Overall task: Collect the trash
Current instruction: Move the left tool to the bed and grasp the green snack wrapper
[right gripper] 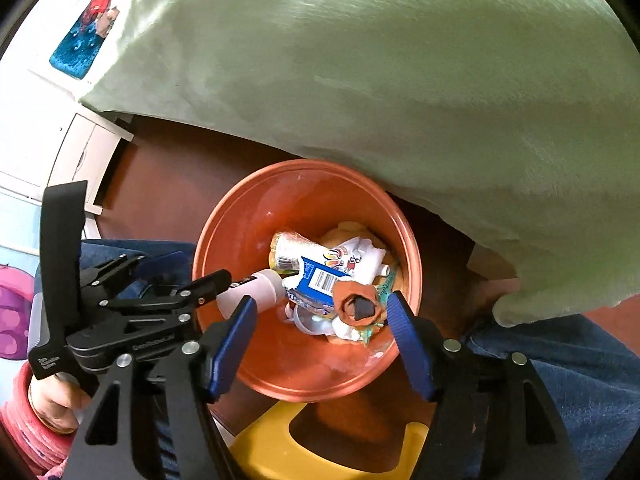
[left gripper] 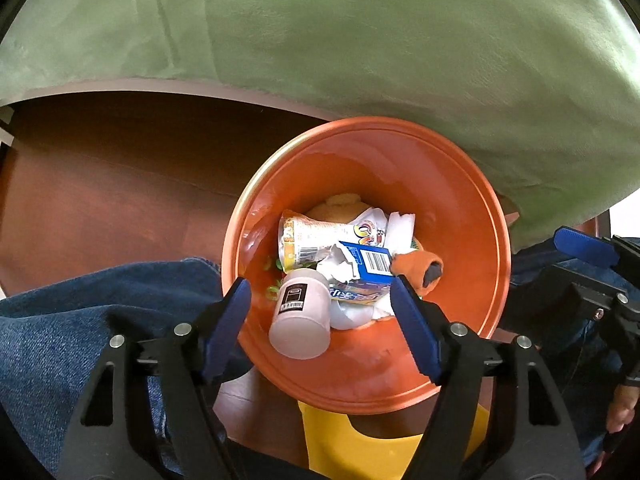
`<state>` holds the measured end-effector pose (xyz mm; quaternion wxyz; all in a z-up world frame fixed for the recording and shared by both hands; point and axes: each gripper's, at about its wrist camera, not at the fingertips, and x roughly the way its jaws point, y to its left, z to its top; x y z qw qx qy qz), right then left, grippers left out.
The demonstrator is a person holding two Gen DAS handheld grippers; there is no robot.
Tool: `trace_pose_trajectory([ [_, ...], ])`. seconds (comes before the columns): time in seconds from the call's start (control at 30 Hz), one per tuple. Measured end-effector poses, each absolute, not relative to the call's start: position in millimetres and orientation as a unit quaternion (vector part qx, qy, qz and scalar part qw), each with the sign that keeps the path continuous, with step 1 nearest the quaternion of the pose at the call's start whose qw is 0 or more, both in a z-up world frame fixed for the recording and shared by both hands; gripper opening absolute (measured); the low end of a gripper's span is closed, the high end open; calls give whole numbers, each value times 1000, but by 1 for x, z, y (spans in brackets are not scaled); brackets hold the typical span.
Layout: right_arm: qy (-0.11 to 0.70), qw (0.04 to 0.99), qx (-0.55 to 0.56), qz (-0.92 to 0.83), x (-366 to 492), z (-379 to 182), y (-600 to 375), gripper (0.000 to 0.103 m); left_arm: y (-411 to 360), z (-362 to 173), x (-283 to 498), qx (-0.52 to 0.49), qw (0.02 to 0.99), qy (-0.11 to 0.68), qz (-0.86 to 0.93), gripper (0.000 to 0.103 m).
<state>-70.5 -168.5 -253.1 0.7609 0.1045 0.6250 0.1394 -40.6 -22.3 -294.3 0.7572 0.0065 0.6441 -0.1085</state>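
Observation:
An orange bin (left gripper: 452, 208) (right gripper: 304, 208) stands on the floor, and both grippers point down into it. Inside lie a white cup (left gripper: 300, 316) (right gripper: 260, 292) on its side, a blue barcoded carton (left gripper: 368, 260) (right gripper: 320, 280), a crushed noodle cup (left gripper: 304, 236) (right gripper: 288, 252) and a crumpled orange piece (left gripper: 416, 270) (right gripper: 356, 304). My left gripper (left gripper: 320, 280) (right gripper: 200, 270) is open above the white cup, with its pads clear of the cup. My right gripper (right gripper: 322, 298) is open over the orange piece and holds nothing. One of its fingers (left gripper: 584, 246) shows at the right edge of the left wrist view.
A green cloth (left gripper: 360, 40) hangs over the table edge just behind the bin. A yellow stool (left gripper: 360, 448) (right gripper: 280, 448) sits at the bin's near side. Legs in blue jeans (left gripper: 80, 312) (right gripper: 580, 360) flank the bin on brown floor (left gripper: 100, 180). A red sleeve (right gripper: 24, 420) shows at bottom left.

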Motion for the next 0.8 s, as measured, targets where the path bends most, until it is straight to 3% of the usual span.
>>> trace_pose_trajectory([
  [0.37, 593, 784, 101, 153, -68, -222, -167, 70, -22, -261, -38, 6, 783, 613, -107, 71],
  [0.8, 455, 865, 101, 187, -44, -107, -177, 77, 2, -120, 0, -12, 886, 455, -89, 81],
])
